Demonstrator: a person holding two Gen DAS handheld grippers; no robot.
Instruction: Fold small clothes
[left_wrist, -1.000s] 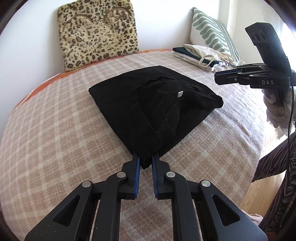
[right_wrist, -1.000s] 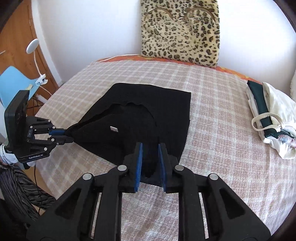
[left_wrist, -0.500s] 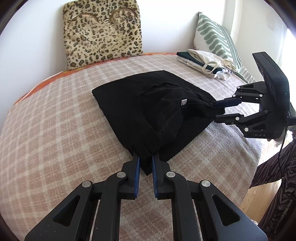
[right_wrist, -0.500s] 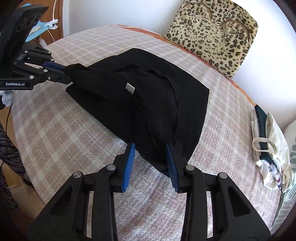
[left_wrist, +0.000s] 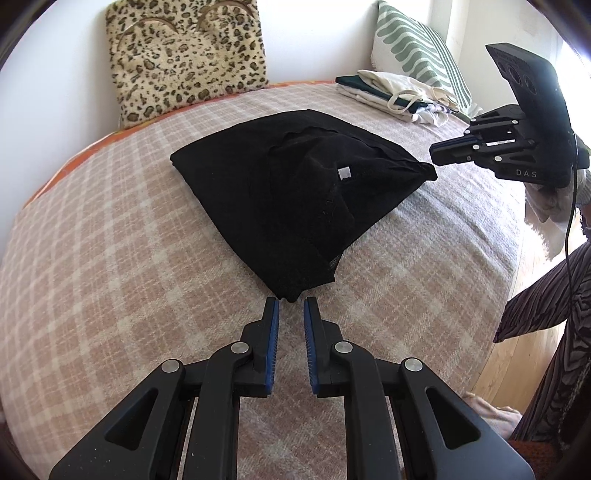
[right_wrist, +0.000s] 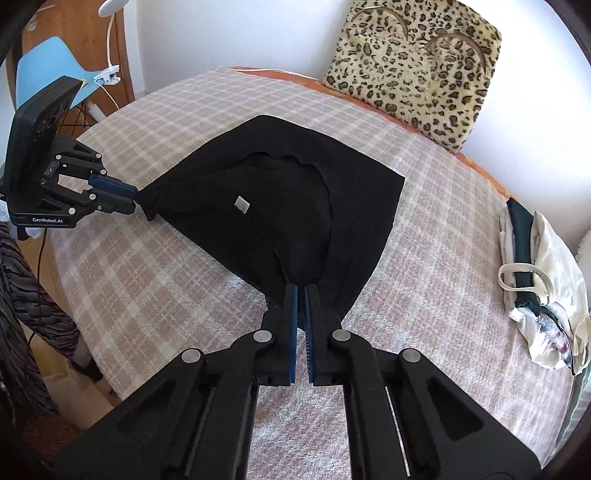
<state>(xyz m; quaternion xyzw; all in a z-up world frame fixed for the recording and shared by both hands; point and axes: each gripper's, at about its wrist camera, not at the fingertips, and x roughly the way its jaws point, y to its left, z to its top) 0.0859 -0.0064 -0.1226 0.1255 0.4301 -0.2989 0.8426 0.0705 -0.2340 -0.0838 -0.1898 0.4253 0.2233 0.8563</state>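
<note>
Lengthwise, black garment (left_wrist: 288, 192) runs from just-parted left tool (left_wrist: 290, 306) to just-clamping right tool (right_wrist: 302, 291).

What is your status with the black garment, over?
Left hand-held gripper just opening, black garment corner at its tips, unpinched. Right hand-held gripper just closed on another corner. Garment lies on checked blanket; nothing in the way.
</note>
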